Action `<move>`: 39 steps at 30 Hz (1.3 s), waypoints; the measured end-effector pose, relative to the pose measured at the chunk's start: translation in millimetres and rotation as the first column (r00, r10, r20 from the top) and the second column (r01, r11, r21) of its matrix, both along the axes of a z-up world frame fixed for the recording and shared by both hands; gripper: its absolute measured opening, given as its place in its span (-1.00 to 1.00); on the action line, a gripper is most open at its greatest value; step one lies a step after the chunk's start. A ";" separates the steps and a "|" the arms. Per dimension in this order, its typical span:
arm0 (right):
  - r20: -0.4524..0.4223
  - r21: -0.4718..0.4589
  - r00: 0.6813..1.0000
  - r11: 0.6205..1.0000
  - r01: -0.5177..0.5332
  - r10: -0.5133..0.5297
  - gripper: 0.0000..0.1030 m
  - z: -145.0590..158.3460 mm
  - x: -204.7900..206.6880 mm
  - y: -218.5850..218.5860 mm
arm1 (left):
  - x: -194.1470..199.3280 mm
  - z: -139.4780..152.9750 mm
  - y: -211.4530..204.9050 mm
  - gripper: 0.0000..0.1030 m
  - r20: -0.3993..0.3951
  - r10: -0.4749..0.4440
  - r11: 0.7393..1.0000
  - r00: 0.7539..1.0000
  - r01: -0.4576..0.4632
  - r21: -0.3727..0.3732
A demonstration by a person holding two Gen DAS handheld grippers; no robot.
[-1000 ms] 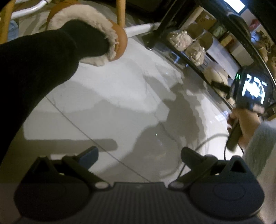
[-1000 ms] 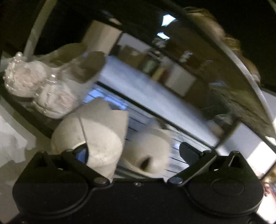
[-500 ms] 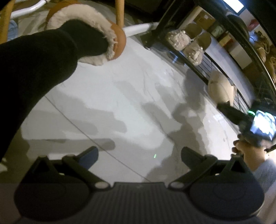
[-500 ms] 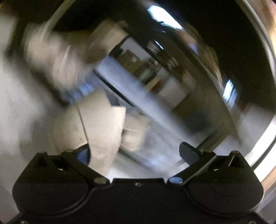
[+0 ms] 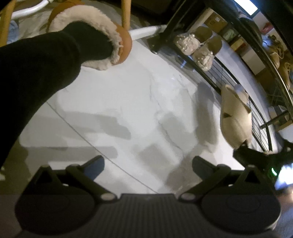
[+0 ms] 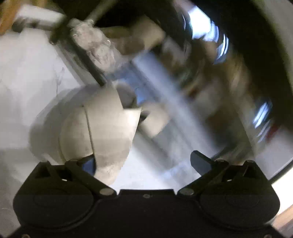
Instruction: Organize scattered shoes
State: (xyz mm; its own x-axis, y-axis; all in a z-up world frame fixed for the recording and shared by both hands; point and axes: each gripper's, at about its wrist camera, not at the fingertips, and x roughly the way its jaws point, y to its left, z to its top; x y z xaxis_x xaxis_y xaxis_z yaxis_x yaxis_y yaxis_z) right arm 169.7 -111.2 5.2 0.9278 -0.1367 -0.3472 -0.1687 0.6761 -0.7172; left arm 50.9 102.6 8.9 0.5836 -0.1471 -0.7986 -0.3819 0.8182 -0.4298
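Observation:
A cream shoe [image 5: 234, 117] hangs tilted above the white floor, just in front of the black shoe rack [image 5: 207, 75], at my right gripper's tip [image 5: 256, 157]. In the right wrist view the same cream shoe [image 6: 102, 128] sits over the left finger [image 6: 89, 164], while the jaws of my right gripper [image 6: 144, 163] stand wide apart. A second cream shoe [image 6: 155, 119] shows blurred behind it on the rack. My left gripper [image 5: 148, 164] is open over bare floor with nothing between its fingers.
Two beaded slippers [image 5: 194, 49] sit on the rack's low shelf. A person's black-clad leg in a tan fur-lined boot [image 5: 109, 36] fills the upper left. A wooden chair leg [image 5: 126, 12] and a white tube [image 5: 144, 32] stand behind it.
My right gripper has swung back from the rack shelf toward the floor, and the cream shoe came with it. The left gripper has barely moved.

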 end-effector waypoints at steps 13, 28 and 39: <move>-0.443 0.460 0.877 0.792 0.402 -0.187 1.00 -6.5 -67.9 -12.1 | -0.7 -6.9 -18.6 0.99 -0.004 -0.126 0.992 0.992 0.126 -0.011; -0.362 0.295 0.923 0.924 0.244 -0.128 1.00 -20.0 -149.0 -12.7 | 7.6 -45.3 -62.6 0.98 -0.121 -0.350 0.933 0.929 0.357 0.047; -0.372 0.313 0.921 0.920 0.238 -0.112 1.00 -17.6 -154.7 -7.8 | 10.1 -44.9 -71.4 0.99 -0.081 -0.422 0.905 0.903 0.415 -0.091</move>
